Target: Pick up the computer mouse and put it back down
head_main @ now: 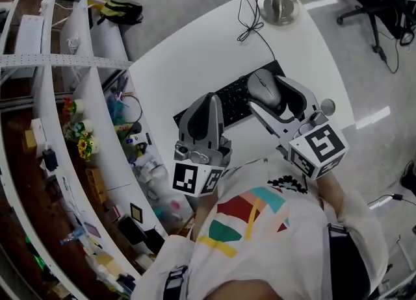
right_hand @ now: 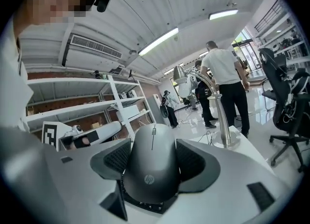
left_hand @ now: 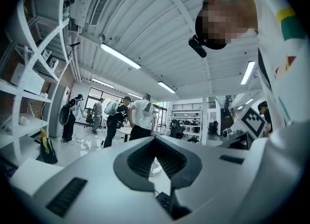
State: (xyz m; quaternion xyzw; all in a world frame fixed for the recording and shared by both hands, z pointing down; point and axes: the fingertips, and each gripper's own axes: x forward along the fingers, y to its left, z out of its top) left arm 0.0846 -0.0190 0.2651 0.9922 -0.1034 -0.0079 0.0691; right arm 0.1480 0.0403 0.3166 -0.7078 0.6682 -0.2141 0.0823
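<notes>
Above desk (head_main: 195,65), right gripper (head_main: 270,95) clasps mouse (right_hand: 152,162)

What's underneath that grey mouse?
The black keyboard lies below the mouse, which the right gripper holds. The mouse covers part of the keyboard; whether they touch cannot be told.

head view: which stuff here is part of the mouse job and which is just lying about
Job: grey rounded computer mouse, right tongs gripping it, white table.
Lying about: black keyboard, round metal stand, black cable, cluttered white shelves.
</notes>
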